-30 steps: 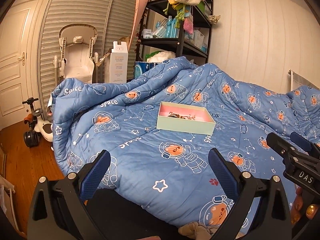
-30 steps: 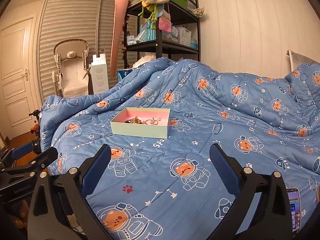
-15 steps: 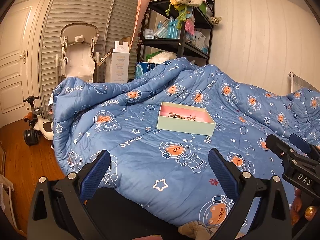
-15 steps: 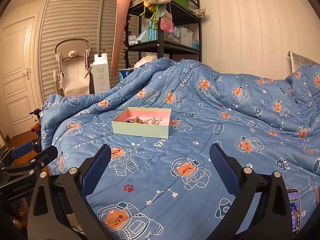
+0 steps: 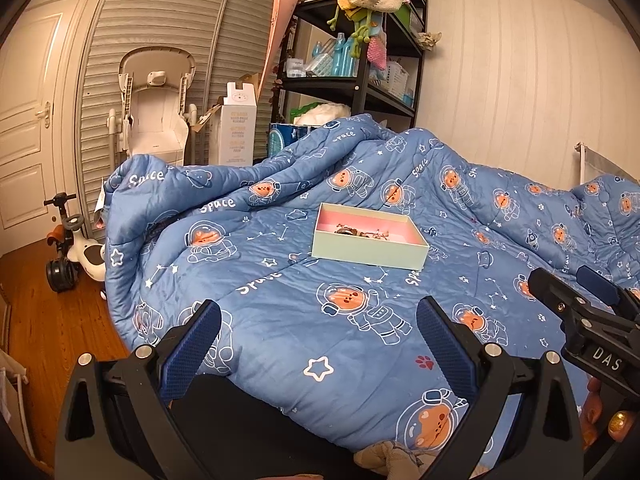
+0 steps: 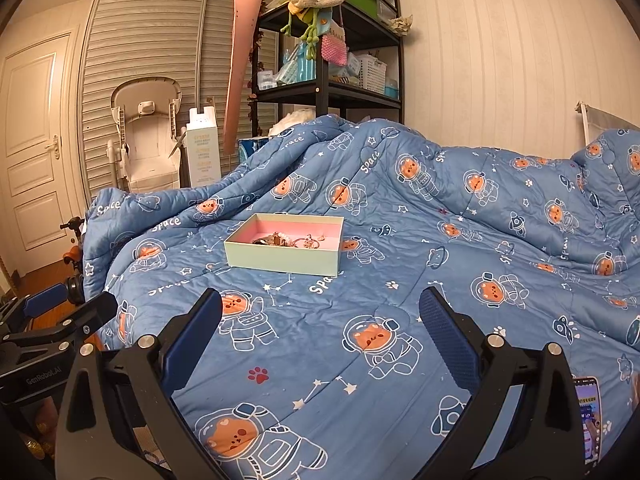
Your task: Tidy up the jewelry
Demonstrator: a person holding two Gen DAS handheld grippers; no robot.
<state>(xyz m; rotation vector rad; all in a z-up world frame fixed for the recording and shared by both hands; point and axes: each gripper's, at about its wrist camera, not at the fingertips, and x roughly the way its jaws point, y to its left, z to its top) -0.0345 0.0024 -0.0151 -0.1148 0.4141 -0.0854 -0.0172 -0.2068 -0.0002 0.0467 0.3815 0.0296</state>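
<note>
A shallow pale-green box (image 5: pixel 368 251) with a pink inside sits on the blue astronaut quilt (image 5: pixel 280 320); it also shows in the right wrist view (image 6: pixel 280 258). A tangle of gold and dark jewelry (image 6: pixel 286 240) lies inside it, also seen in the left wrist view (image 5: pixel 360 233). My left gripper (image 5: pixel 318 334) is open and empty, well short of the box. My right gripper (image 6: pixel 320 330) is open and empty, also short of the box. Each gripper shows at the edge of the other's view.
A black shelf unit (image 5: pixel 360 60) with bottles and knitted toys stands behind the bed. A white baby chair (image 5: pixel 156 120), a tall carton (image 5: pixel 238 128) and a ride-on toy (image 5: pixel 76 248) stand on the wood floor at left. A phone (image 6: pixel 588 416) lies at lower right.
Both views have shifted slightly; the box sits a little higher and to the right in the right wrist view. Both grippers stay open and empty.
</note>
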